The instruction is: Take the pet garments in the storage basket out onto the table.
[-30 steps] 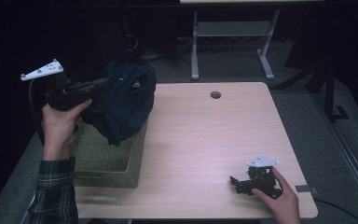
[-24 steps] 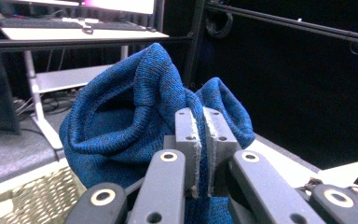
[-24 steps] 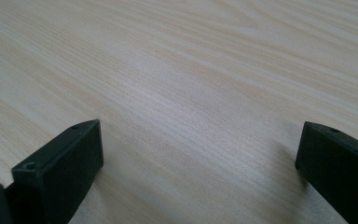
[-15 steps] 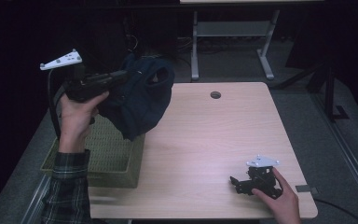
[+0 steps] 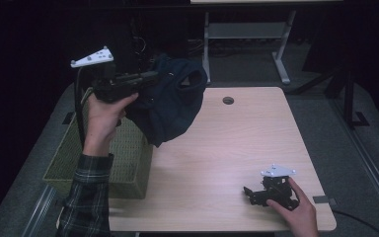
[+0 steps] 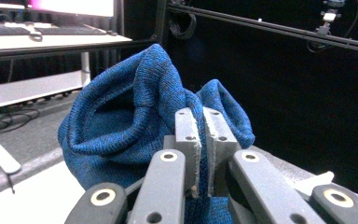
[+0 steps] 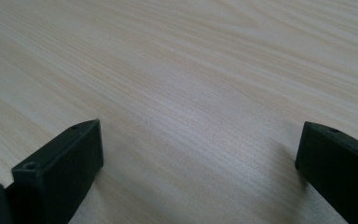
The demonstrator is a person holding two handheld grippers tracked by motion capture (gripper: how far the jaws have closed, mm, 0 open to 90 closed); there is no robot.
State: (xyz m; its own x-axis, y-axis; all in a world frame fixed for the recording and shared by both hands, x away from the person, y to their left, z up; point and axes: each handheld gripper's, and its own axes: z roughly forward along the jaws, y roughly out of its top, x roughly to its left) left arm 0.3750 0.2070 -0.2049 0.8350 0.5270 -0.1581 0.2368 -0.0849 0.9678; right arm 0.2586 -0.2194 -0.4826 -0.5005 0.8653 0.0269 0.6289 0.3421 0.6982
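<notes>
Blue knit garment (image 5: pixel 170 106) hangs bunched in the air over the table's (image 5: pixel 237 148) left edge beside the woven basket (image 5: pixel 123 158), long axis drooping downward; its lower folds are too dark to read. My left gripper (image 5: pixel 148 78) is clamped tight on its upper edge. My right gripper (image 5: pixel 251 193) rests on the table near the right corner, jaws wide apart, holding nothing.

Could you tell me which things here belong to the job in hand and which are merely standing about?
In the job:
- blue knitted garment, hanging clamped in the left gripper
- woven basket at the table's left edge, beneath it

Standing about:
- right gripper, open, resting on the table
- white-framed stand behind the table
</notes>
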